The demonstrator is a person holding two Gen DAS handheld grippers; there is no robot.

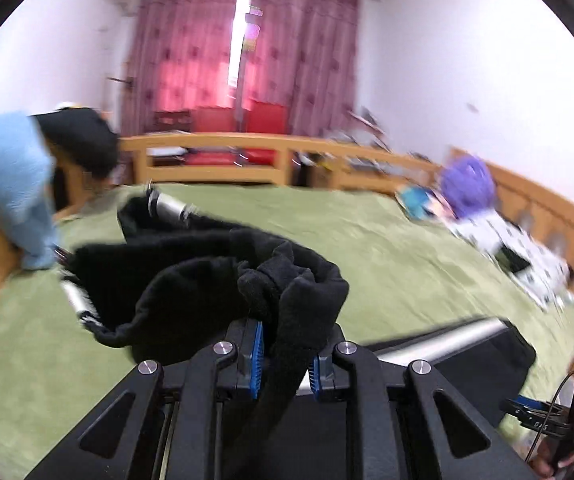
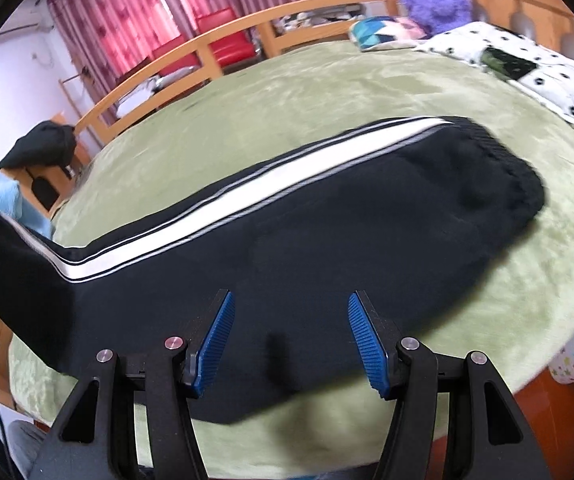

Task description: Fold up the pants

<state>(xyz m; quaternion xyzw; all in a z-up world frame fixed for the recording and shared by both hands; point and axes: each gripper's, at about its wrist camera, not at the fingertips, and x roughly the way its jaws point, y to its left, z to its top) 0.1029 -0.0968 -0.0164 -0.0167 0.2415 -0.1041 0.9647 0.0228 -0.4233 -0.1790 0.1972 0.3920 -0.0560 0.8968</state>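
While the left tongs (image 1: 285, 360) pinch a bunched fold of the black pants (image 1: 191, 276) above the green bed (image 1: 387, 240), only the right wrist view shows the white-striped leg lying flat, with the right tongs (image 2: 289, 344) spread wide over it, holding nothing.

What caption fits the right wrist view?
Open right tool hovers over black pants with a white side stripe, spread on the green bedspread.
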